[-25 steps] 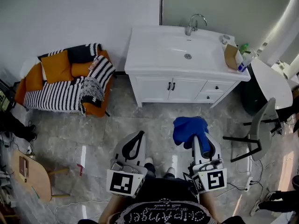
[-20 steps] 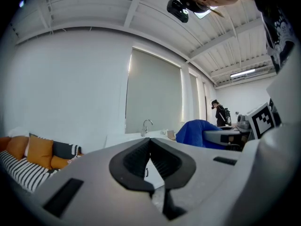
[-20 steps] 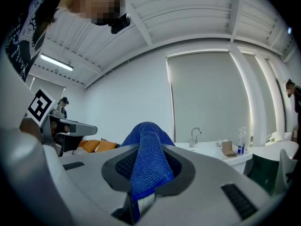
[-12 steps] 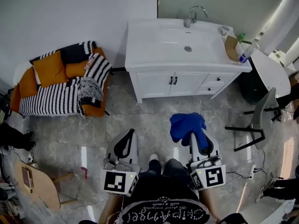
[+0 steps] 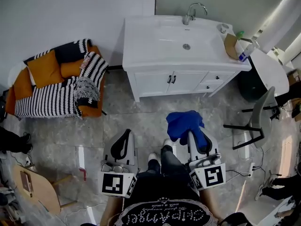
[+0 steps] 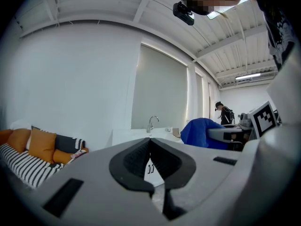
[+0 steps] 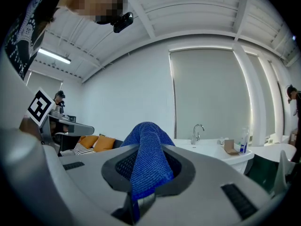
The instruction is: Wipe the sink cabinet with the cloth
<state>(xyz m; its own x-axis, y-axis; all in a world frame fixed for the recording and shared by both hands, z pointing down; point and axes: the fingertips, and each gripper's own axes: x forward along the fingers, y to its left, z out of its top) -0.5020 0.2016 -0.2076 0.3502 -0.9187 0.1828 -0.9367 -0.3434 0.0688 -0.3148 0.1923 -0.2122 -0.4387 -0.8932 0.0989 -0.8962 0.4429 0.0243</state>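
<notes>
The white sink cabinet (image 5: 178, 81) stands against the far wall, with a basin and a chrome tap (image 5: 190, 14) on top. It also shows small in the left gripper view as the sink cabinet (image 6: 141, 138) and in the right gripper view as the sink cabinet (image 7: 216, 152). My right gripper (image 5: 194, 134) is shut on a blue cloth (image 5: 184, 124), which bunches over its jaws; the cloth (image 7: 148, 161) fills the jaw gap. My left gripper (image 5: 123, 140) is shut with nothing in it, its jaws (image 6: 150, 161) meeting. Both grippers hang above the floor, well short of the cabinet.
An orange sofa (image 5: 51, 86) with striped throws sits left of the cabinet. A cardboard box (image 5: 230, 46) and a bottle (image 5: 244, 52) stand on the counter's right end. A grey chair (image 5: 258, 121) and a white table (image 5: 268, 72) are at right, a wooden stool (image 5: 30, 189) at lower left.
The view has shifted forward toward the cabinet, which now sits a little higher and left in the head view. Both grippers keep their hold and relative place.
</notes>
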